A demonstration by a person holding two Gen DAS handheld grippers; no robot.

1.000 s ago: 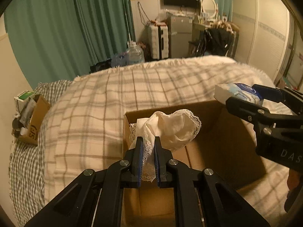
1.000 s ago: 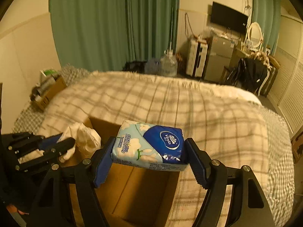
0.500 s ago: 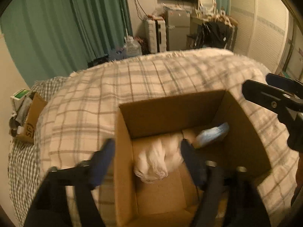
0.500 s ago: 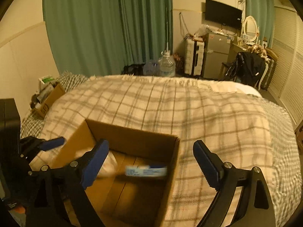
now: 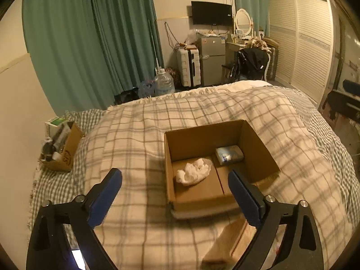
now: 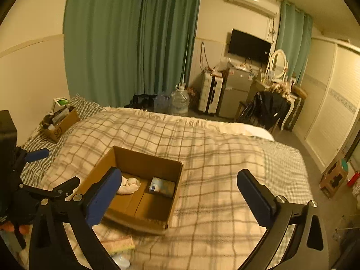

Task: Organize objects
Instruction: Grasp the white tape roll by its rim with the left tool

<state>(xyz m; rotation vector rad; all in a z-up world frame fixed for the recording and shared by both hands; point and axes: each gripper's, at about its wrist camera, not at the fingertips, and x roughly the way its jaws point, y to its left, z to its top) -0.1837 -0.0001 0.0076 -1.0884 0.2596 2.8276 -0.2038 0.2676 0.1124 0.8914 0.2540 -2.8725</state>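
Ahead of both claws, the box point(image 5: 221, 164) on the bed point(image 5: 139, 135) holds 2 things: a cloth point(image 5: 193, 173) and a tissue pack point(image 5: 229, 154). Left claw point(image 5: 175, 193) and right claw point(image 6: 177, 193) are spread, empty. Next pickup likely lies nearer: approach low, centred.

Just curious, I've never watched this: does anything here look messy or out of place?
Mostly tidy. In the cardboard box, the white cloth lies crumpled rather than folded, and the tissue pack sits askew.
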